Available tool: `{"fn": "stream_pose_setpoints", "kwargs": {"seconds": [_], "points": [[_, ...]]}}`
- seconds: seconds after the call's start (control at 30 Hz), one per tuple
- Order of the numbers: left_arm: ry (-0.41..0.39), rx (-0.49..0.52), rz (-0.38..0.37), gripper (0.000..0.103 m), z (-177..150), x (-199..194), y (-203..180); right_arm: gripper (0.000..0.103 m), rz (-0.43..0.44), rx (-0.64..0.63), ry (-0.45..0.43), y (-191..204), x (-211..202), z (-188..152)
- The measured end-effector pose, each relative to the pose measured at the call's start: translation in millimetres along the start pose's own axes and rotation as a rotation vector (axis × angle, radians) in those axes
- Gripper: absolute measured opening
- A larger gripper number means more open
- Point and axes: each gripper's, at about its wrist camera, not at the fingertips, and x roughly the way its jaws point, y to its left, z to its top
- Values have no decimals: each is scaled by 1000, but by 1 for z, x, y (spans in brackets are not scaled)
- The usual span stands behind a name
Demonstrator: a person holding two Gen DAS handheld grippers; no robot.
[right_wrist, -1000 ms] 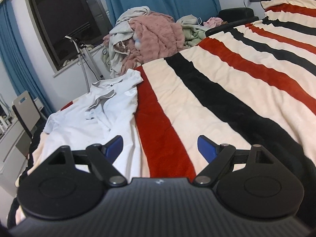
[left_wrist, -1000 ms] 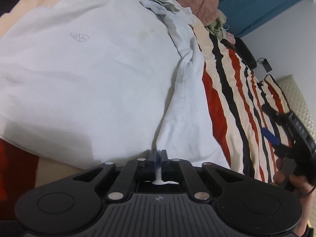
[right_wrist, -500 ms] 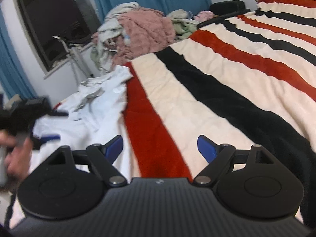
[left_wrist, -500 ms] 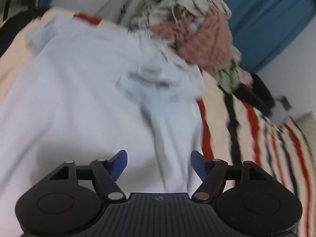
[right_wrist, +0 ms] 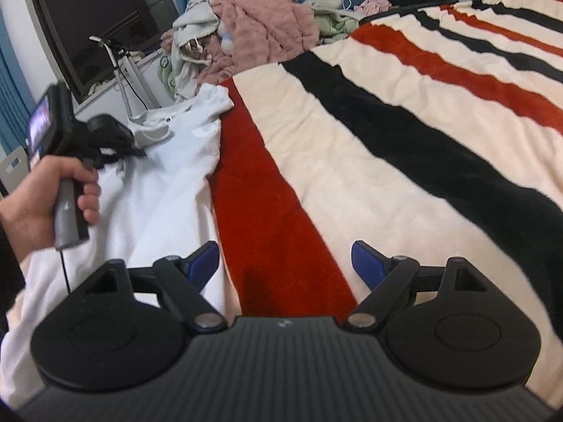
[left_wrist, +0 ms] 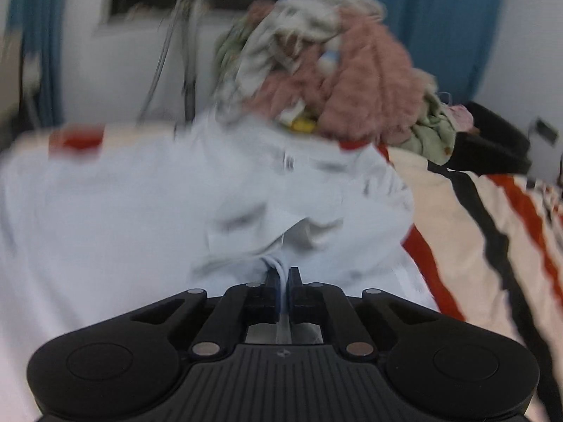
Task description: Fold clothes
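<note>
My left gripper point(left_wrist: 284, 281) is clamped on a fold of the pale white cotton shirt point(left_wrist: 123, 218) lying on the red, black and cream striped blanket point(right_wrist: 404, 133). My right gripper point(right_wrist: 285, 260) gapes wide, empty. No legible writing.

Left tool point(left_wrist: 284, 283) pinched closed, right tool point(right_wrist: 285, 263) spread wide.
</note>
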Motion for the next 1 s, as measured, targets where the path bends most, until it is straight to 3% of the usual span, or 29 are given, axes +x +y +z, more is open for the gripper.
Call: {"fn": "stream_pose_setpoints", "kwargs": {"seconds": [0.13,0.17,0.23,0.27,0.3,0.43,0.57,0.73,0.93,1.0], "points": [[-62,131,68,7,6,9,-2,83,7,1,8,1,4,-2],[-59,136,69,12,5,10,-1,83,8,-2,4,1,4,-2],[-28,109,43,28,-6,-2,6,83,16,-7,0,2,3,-3],[-12,94,29,41,-11,-9,10,83,23,-9,-1,3,2,-2],[1,73,13,46,-17,-19,14,83,33,-12,-5,4,1,-2],[67,-64,-125,55,-53,-78,37,83,81,-8,-6,4,-5,0],[130,-180,-202,65,-109,-153,55,83,99,6,-33,4,-18,3],[246,-249,-285,60,-193,-227,63,83,112,9,-62,4,-39,4],[280,-207,-314,59,-252,-275,56,83,108,-18,-91,10,-66,1],[300,-187,-304,52,-261,-278,55,83,101,-15,-87,9,-70,-2]]}}
